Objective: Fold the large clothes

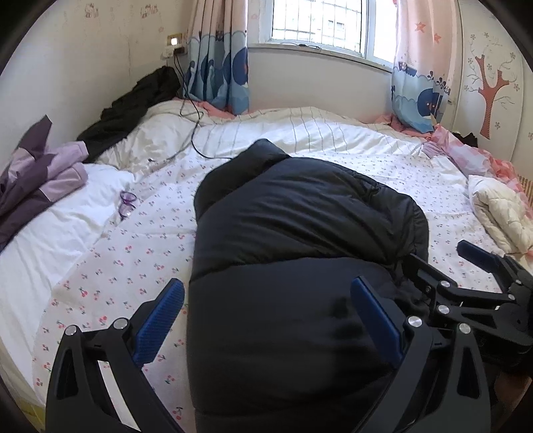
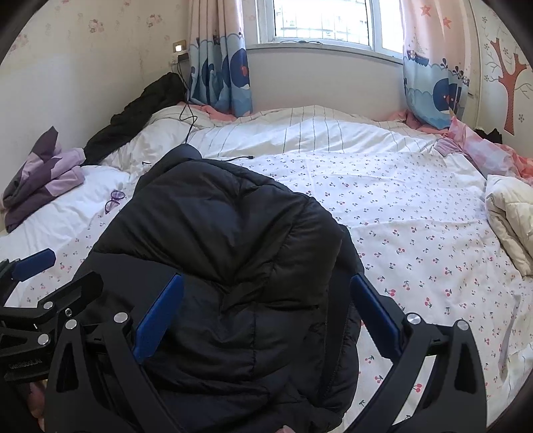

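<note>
While both hand-held grippers (image 1: 266, 319) (image 2: 266, 316) gape wide, black puffer jacket (image 1: 299, 233) folded, puffy, creased, on cherry-print bedsheet (image 1: 133, 266).

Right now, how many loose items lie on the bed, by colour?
Black: 2, the puffer jacket and the coat by the wall
Purple: 2, the garment and the glasses
Cream: 1, the folded quilt
Total: 5

A wide bed with a white cherry-print sheet (image 1: 150, 253) fills the room. At twelve o'clock, daylight comes through a white-framed barred window (image 1: 319, 23), flanked by pink and blue cartoon-whale curtains (image 1: 220, 66). At two o'clock stands a cream wall with a red tree decal (image 1: 493, 90); at ten o'clock, a pale floral-papered wall (image 1: 83, 60).
</note>
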The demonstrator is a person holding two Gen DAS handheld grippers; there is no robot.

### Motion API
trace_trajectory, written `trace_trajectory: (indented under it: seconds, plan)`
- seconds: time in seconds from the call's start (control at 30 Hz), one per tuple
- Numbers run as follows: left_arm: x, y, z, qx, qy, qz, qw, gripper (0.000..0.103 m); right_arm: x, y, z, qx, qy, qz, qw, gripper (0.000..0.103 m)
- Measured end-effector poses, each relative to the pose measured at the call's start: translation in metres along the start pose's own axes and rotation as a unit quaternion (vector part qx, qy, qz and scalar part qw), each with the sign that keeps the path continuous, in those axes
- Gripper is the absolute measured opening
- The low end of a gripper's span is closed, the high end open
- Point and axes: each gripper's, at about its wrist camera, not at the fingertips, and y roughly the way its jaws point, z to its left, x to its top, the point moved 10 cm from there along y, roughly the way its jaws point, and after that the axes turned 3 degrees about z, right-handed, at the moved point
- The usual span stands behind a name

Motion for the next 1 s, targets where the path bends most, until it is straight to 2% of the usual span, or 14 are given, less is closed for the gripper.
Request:
trace_trajectory:
  seconds: [0.2, 1.0]
  plan:
    - [0.0, 0.003, 0.005, -0.005, -0.017, 0.008, 0.9998, 0.096, -0.001, 0.001, -0.001, -0.002, -0.002, 0.003, 1.0, 0.096]
    - [0.0, 0.013, 0.006, 0.009, -0.009, 0.02, 0.9997, 0.096, -0.004, 0.003, -0.004, -0.007, -0.004, 0.01, 1.0, 0.096]
